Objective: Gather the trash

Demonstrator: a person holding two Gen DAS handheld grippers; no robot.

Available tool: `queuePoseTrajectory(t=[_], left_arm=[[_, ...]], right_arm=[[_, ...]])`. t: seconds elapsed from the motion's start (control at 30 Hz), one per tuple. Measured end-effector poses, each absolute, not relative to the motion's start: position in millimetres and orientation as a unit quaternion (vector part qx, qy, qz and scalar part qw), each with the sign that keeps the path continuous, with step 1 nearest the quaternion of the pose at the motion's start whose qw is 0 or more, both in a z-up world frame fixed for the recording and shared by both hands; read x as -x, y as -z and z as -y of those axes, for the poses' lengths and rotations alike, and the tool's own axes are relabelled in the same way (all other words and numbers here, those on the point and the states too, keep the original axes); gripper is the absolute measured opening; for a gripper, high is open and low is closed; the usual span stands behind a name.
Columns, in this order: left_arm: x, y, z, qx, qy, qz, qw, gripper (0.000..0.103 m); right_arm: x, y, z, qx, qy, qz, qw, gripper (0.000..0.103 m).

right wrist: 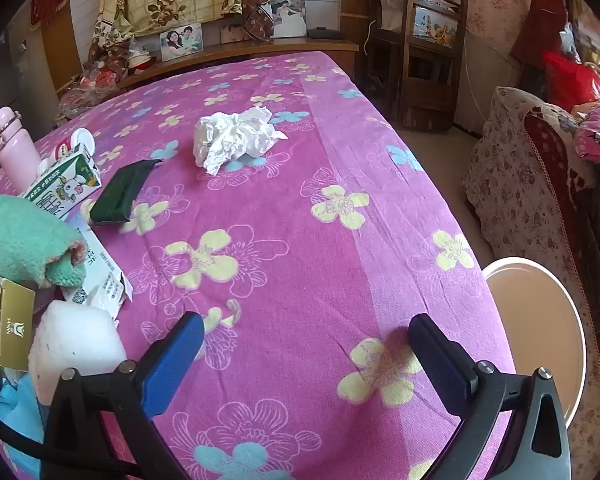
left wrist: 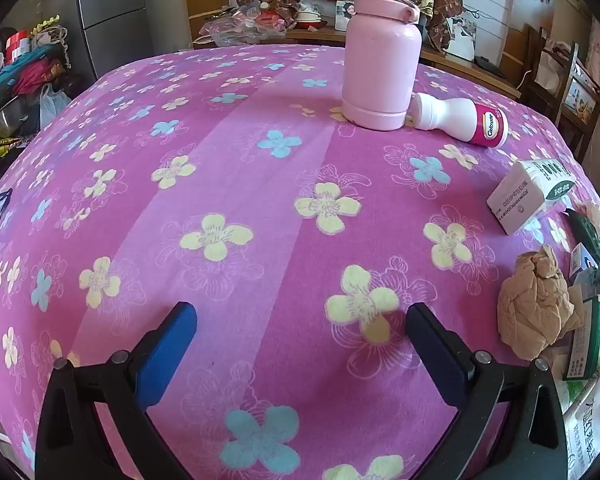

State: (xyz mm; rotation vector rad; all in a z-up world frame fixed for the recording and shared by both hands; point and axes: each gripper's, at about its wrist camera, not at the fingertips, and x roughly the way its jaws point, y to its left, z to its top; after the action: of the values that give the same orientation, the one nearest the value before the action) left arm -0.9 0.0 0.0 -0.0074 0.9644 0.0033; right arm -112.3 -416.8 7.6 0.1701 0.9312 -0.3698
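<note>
My left gripper [left wrist: 302,316] hangs open over bare pink flowered tablecloth [left wrist: 236,152], nothing between its fingers. To its right lie a crumpled brown paper ball [left wrist: 534,306], a white carton [left wrist: 530,194] and a tipped white bottle with a pink label [left wrist: 460,120]. My right gripper [right wrist: 306,328] is open too, above the cloth. A crumpled white paper wad [right wrist: 236,138] lies further back, well beyond the fingertips. At the left of the right wrist view sit a milk carton [right wrist: 64,184], a dark green pad [right wrist: 120,196], torn white packaging [right wrist: 100,276] and a white sponge-like block [right wrist: 76,344].
A pink flask [left wrist: 382,52] stands upright at the back. A green towel [right wrist: 24,236] and a gold box [right wrist: 12,332] crowd the left edge. A round white bin rim [right wrist: 540,336] sits beside the table at right, with a floral sofa [right wrist: 532,184] and wooden chairs [right wrist: 420,52] beyond.
</note>
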Motion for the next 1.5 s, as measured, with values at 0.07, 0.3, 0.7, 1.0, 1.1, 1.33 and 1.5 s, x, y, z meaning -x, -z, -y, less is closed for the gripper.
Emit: queuePoseTrajectory(t=[0.07,0.3,0.7,1.0,1.1,1.33,1.5], left_arm=[[2.6,-0.5,-0.1,0.003,-0.002,-0.468,0.884,0.103],[34.1,-27.9,7.4,-0.012,0.011,-0.455,0.890,0.103],[116.3,-122.2,49.9,-0.021,0.072,-0.332,0.940,0.103],[160.3,-146.6,72.7,-0.002,0.111,-0.283,0.953,0.103],[168.8,-151.0,76.3,0.002,0.119,-0.274,0.954,0.103],[179.3,-154.9,79.3,0.001,0.125,-0.259,0.958,0.103],[179.7,-152.6,78.6,0.009,0.130,-0.260,0.957,0.103]], right_arm=[[112.3,-7.6,416.9,-0.082,0.177,-0.446,0.874,0.103],[112.3,-8.9,416.1,-0.076,0.164,-0.460,0.869,0.103],[183.1,-84.3,362.3,-0.072,0.141,-0.361,0.919,0.103],[227.4,-138.5,323.9,-0.052,0.126,-0.275,0.952,0.103],[233.4,-146.8,317.5,-0.047,0.124,-0.262,0.956,0.103],[238.2,-152.5,309.3,-0.048,0.122,-0.250,0.959,0.103],[240.2,-155.0,308.4,-0.049,0.123,-0.245,0.960,0.103]])
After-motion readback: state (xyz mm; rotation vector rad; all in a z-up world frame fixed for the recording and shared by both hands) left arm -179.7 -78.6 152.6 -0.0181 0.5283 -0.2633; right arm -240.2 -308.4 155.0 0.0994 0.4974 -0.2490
